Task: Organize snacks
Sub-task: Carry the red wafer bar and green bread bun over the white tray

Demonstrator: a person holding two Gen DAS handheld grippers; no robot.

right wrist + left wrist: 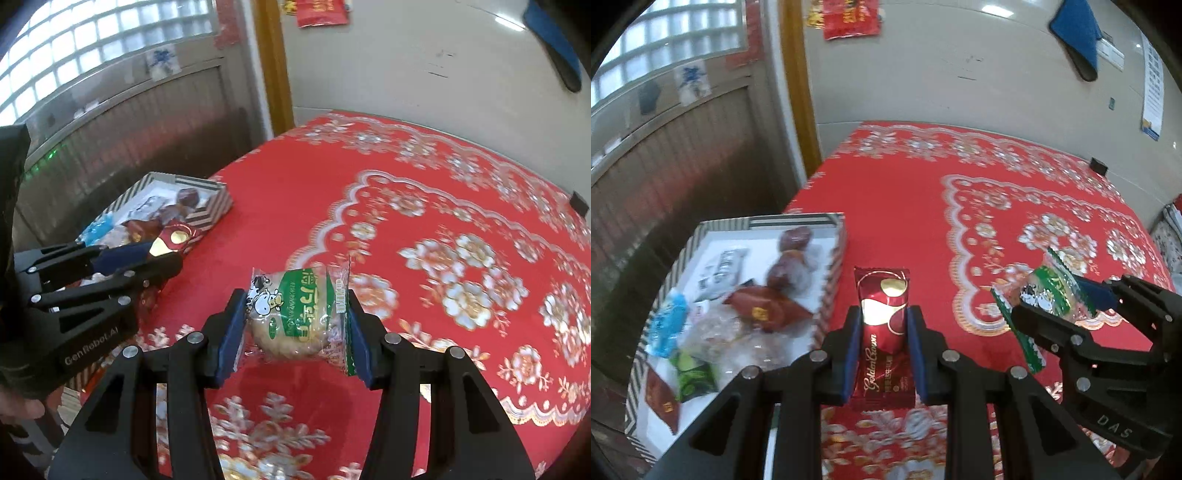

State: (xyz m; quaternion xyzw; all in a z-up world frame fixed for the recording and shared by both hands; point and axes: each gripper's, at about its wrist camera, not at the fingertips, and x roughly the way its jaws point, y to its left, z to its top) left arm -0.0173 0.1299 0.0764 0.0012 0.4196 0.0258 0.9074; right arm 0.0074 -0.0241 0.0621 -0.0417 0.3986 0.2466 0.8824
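Observation:
My left gripper [882, 325] is shut on a dark red Golden Crown snack pack [882, 332], held above the red tablecloth just right of the striped box [833, 273]. The box holds several wrapped snacks, among them a blue one [666, 325] and a green one [694, 376]. My right gripper [295, 325] is shut on a green and clear biscuit pack [299, 314], held over the cloth. The right gripper with its green pack [1049, 291] shows at the right of the left wrist view. The left gripper [162, 254] shows at the left of the right wrist view, near the box [214, 206].
The table is covered by a red cloth [443, 206] with a white and gold flower pattern. A wall stands behind it, a wooden door frame [273, 66] and a dark radiator panel to the left. A small black object [578, 201] sits at the far right edge.

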